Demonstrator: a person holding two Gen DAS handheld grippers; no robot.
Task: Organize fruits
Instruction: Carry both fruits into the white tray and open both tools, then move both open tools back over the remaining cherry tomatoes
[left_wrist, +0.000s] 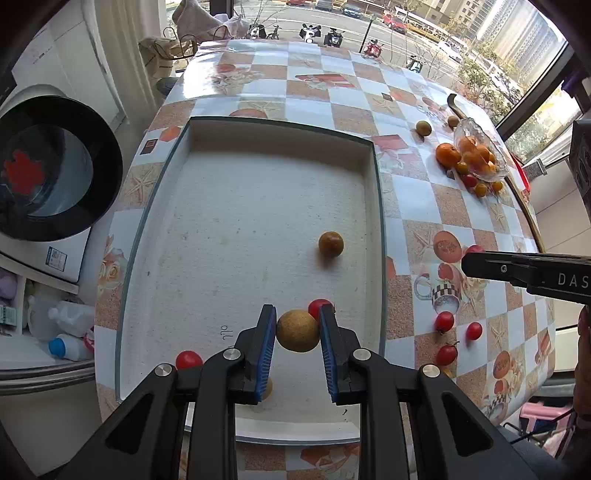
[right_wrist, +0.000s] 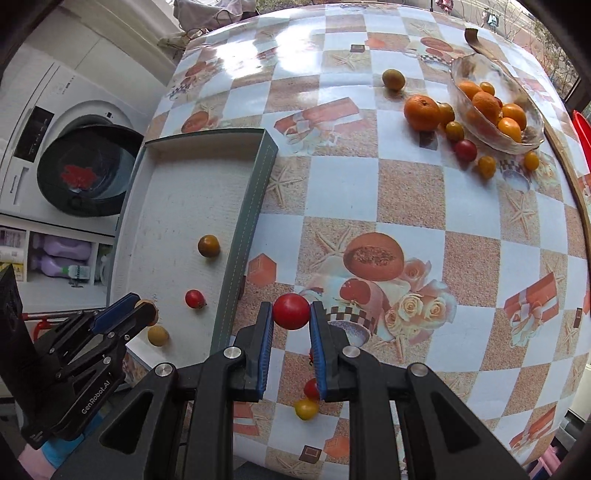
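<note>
My left gripper (left_wrist: 297, 317) is shut on a tan round longan (left_wrist: 297, 330) and holds it above the white tray (left_wrist: 207, 229). In the tray lie an orange-brown fruit (left_wrist: 331, 244) and two red tomatoes (left_wrist: 317, 307) (left_wrist: 188, 359). My right gripper (right_wrist: 291, 314) is shut on a red cherry tomato (right_wrist: 291, 311) above the table, right of the tray's wall (right_wrist: 243, 236). The left gripper also shows in the right wrist view (right_wrist: 142, 308). A glass bowl (right_wrist: 517, 142) of oranges stands at the far right.
Loose cherry tomatoes (left_wrist: 444, 321) lie on the patterned tablecloth right of the tray. A large orange (right_wrist: 422, 112) and small yellow and red fruits (right_wrist: 487, 166) lie around the bowl. A washing machine (right_wrist: 74, 147) stands left of the table. More small fruits (right_wrist: 306, 408) lie under my right gripper.
</note>
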